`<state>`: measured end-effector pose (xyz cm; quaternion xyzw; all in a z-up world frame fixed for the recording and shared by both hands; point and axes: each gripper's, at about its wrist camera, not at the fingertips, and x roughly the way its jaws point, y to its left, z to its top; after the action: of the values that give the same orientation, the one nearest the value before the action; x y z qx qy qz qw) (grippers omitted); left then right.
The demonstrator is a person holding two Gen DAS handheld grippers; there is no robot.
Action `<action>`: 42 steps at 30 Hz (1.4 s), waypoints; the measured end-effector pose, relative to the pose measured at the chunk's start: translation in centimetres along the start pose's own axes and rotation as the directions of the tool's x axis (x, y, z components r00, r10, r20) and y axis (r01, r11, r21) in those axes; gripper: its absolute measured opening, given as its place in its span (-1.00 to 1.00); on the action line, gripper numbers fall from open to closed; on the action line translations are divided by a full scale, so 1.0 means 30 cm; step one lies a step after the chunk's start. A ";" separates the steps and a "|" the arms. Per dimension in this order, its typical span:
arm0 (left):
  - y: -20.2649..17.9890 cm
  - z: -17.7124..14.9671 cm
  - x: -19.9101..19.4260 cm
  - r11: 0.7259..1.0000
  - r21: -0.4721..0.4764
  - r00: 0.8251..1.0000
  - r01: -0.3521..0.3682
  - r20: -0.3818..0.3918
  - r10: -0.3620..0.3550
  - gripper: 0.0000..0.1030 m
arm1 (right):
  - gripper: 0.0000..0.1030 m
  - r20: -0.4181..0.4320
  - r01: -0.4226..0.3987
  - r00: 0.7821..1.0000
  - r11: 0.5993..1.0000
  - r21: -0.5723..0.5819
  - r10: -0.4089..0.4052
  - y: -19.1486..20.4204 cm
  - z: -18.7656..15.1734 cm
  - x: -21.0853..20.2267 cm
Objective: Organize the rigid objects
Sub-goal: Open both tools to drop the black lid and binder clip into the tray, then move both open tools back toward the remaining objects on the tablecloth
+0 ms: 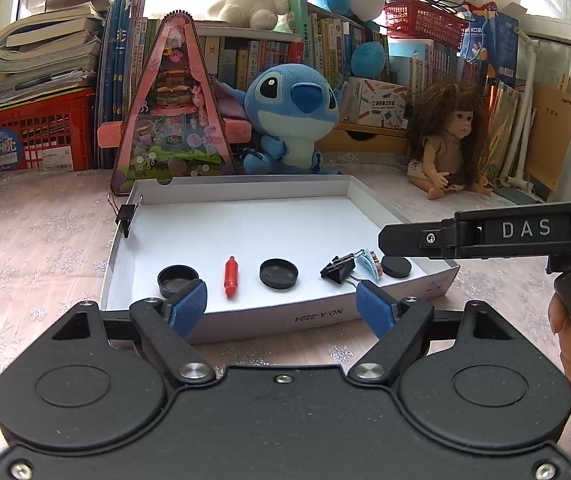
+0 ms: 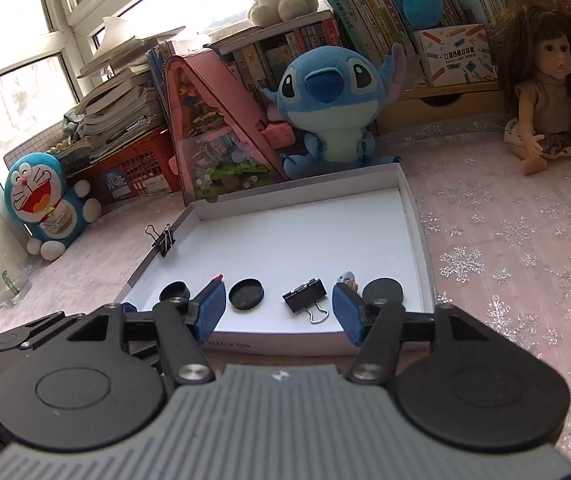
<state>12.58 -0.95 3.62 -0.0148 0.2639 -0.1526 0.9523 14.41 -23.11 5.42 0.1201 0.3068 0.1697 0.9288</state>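
Observation:
A shallow white box [image 1: 245, 192] [image 2: 415, 216] lies on the table. Along its near side runs a row: a black lid [image 1: 177, 280] [image 2: 174, 291], a red pen-like piece [image 1: 230, 282], a black cap [image 1: 278, 274] [image 2: 246, 294], a black binder clip [image 1: 339, 270] [image 2: 305, 298], a light blue hair clip [image 1: 369, 263] [image 2: 347, 278] and a black disc [image 1: 396, 267] [image 2: 382, 292]. My left gripper [image 1: 281, 308] is open just in front of the box, holding nothing. My right gripper [image 2: 279, 312] is open too and holds nothing. It reaches in from the right in the left wrist view.
A second binder clip [image 1: 127, 216] [image 2: 162, 238] grips the box's left wall. Behind the box stand a pink triangular toy house [image 1: 173, 112], a blue plush [image 1: 293, 116] and a doll [image 1: 451, 140]. Books and red crates line the back. A Doraemon plush [image 2: 45, 200] sits far left.

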 end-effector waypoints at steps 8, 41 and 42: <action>-0.026 -0.069 -0.105 1.000 0.014 1.000 0.023 0.008 -0.023 0.58 | 0.50 0.051 0.022 0.999 0.992 -0.121 -0.016 0.033 -0.109 -0.085; -0.076 -0.308 -0.297 0.995 0.088 0.998 0.057 -0.003 -0.057 0.34 | 0.59 0.119 0.120 0.989 0.950 -0.290 -0.088 0.045 -0.390 -0.224; -0.076 -0.312 -0.295 0.995 0.087 0.998 0.056 -0.006 -0.056 0.31 | 0.59 0.117 0.120 0.989 0.948 -0.293 -0.089 0.045 -0.395 -0.224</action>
<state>-0.02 0.00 0.23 0.0196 0.2583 -0.1907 0.9468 1.77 -23.07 0.16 -0.0298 0.2353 0.1585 0.9585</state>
